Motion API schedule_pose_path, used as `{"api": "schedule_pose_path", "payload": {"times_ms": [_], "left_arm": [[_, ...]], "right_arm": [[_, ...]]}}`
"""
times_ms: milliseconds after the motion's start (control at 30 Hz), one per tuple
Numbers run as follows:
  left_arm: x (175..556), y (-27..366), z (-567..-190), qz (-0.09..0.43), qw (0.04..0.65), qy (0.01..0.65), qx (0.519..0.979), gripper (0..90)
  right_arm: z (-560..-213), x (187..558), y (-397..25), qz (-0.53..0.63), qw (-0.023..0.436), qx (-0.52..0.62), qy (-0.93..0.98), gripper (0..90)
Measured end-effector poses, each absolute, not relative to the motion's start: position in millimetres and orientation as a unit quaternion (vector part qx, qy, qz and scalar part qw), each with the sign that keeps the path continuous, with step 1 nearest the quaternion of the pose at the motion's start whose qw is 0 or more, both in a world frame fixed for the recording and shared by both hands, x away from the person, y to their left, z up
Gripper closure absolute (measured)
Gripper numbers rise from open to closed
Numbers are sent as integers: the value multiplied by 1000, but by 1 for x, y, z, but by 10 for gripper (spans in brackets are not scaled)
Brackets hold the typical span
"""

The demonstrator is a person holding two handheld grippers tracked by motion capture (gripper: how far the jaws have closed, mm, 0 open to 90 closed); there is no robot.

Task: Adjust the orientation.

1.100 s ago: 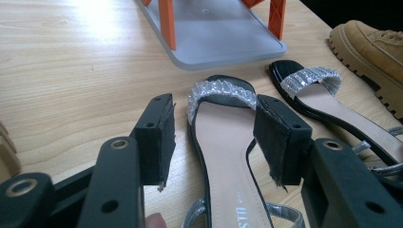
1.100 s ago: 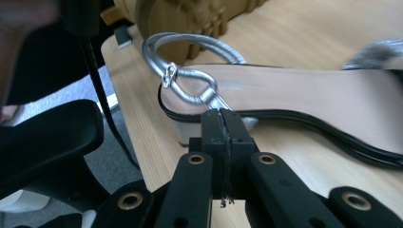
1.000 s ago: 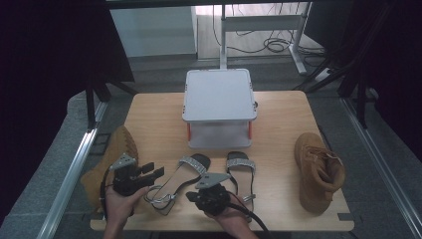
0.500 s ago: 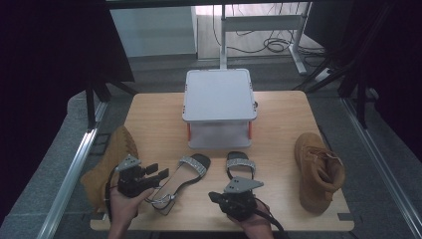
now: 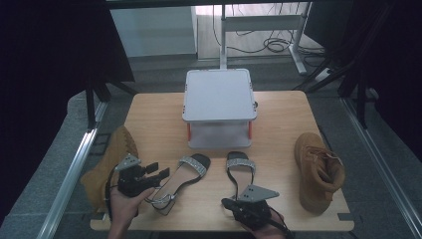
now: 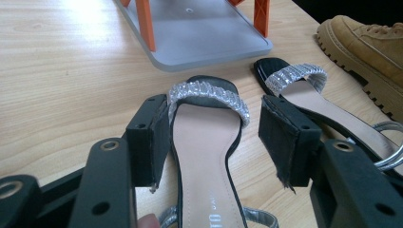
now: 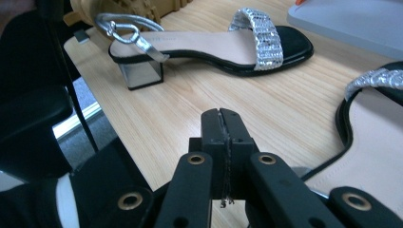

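Left sandal (image 5: 180, 180) lies on the desk (image 5: 278, 112), near front edge, angled toward the grey stand (image 5: 219, 99). Black sole, tan insole, glittering silver toe band, silver ankle strap, block heel. Left gripper (image 6: 214, 137): fingers released, spread either side of the sandal's insole, not pinching. Right gripper (image 7: 222, 137): fingers clenched on nothing, beside the right sandal (image 5: 241, 172). Tan boots (image 5: 318, 172) at both desk ends.
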State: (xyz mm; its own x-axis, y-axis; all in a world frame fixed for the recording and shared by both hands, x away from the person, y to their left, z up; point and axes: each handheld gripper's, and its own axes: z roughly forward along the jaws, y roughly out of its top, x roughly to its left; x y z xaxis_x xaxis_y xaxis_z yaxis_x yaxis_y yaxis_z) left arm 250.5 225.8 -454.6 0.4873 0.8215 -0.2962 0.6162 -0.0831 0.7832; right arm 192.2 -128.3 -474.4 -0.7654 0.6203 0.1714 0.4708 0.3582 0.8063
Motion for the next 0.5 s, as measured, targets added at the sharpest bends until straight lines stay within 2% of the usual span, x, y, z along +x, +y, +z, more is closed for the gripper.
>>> {"api": "schedule_pose_path", "payload": {"times_ms": [300,500], "left_arm": [[252,224,-452,129,477,491,718,446],[258,221,-455,115,477,488,722,445]], "right_arm": [[-488,186,-125,437,79,340,829,898],[-499,185,-119,420,77,342,837,899]]}}
